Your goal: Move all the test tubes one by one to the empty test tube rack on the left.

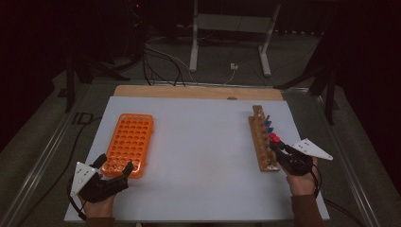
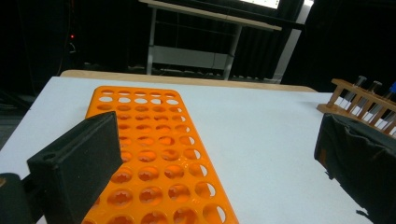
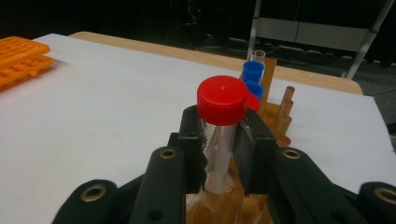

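Right gripper view first: a red-capped tube (image 3: 219,140) is pinched between the two black jaws just under its cap, its foot down in a hole of the wooden rack (image 3: 268,140) at the lower middle of the frame. Blue-capped tubes (image 3: 252,72) are seen behind it, upper centre. In the high view the right gripper (image 1: 280,150) is placed at the near end of that rack, right of centre, while the left gripper (image 1: 115,165) is held at lower left, jaws spread wide around the near corner of the orange rack (image 1: 130,142), nothing gripped. What can go wrong? A slanted lift is judged the main risk: the tube could be jammed in its hole and the light wooden rack dragged or tipped with it. The grip is taken high, near the cap, so the tube could also be swung or slipped on the way across.
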`<state>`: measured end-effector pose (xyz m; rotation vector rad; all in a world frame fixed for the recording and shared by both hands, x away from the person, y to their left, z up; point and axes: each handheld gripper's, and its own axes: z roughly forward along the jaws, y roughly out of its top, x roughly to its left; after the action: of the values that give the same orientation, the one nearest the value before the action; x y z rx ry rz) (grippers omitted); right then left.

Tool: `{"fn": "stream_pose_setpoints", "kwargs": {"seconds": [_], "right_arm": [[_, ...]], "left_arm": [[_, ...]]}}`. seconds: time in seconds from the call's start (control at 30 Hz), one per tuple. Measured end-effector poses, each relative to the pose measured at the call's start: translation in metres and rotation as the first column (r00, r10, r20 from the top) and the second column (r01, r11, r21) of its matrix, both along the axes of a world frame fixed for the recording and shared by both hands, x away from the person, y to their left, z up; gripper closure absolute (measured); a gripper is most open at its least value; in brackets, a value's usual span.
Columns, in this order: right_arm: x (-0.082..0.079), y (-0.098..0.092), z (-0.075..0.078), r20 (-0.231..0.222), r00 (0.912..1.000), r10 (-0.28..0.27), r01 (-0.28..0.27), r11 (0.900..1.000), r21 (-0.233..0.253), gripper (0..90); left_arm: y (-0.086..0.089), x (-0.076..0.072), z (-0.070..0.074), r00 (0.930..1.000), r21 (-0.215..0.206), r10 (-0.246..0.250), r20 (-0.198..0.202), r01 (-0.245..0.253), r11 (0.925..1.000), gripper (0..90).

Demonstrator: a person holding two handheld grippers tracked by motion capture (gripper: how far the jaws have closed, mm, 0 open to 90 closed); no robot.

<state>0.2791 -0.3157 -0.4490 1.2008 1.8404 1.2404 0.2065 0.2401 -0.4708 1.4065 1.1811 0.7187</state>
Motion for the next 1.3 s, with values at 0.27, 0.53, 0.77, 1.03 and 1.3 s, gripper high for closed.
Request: {"fn": "stream_pose_setpoints", "kwargs": {"seconds": [0.27,0.53,0.77,1.03,1.3], "right_arm": [[-0.002,-0.002,0.009,0.009,1.0,-0.003,0.003,1.0,0.012,74.6],[-0.004,-0.004,0.017,0.026,0.9997,0.001,-0.001,1.0,0.024,74.6],[-0.006,-0.004,0.024,0.04,0.9992,0.006,-0.007,0.999,0.031,74.6],[-0.01,0.001,0.037,0.082,0.9965,0.012,-0.015,0.999,0.032,74.6],[-0.015,0.012,0.048,0.1,0.9929,0.064,-0.07,0.996,0.055,74.7]], "left_arm": [[0.0,0.001,0.0,1.0,-0.004,-0.009,-0.002,0.009,1.0,1.3],[0.0,0.002,-0.001,0.9998,-0.009,-0.021,-0.002,0.021,0.9997,1.3],[-0.002,0.003,-0.001,0.9991,-0.004,-0.042,-0.003,0.042,0.9991,1.3],[-0.013,0.006,-0.002,0.9976,0.035,-0.067,-0.017,0.067,0.9971,1.4],[-0.044,0.014,0.02,0.9879,0.089,-0.155,0.01,0.153,0.9842,1.4]]}}
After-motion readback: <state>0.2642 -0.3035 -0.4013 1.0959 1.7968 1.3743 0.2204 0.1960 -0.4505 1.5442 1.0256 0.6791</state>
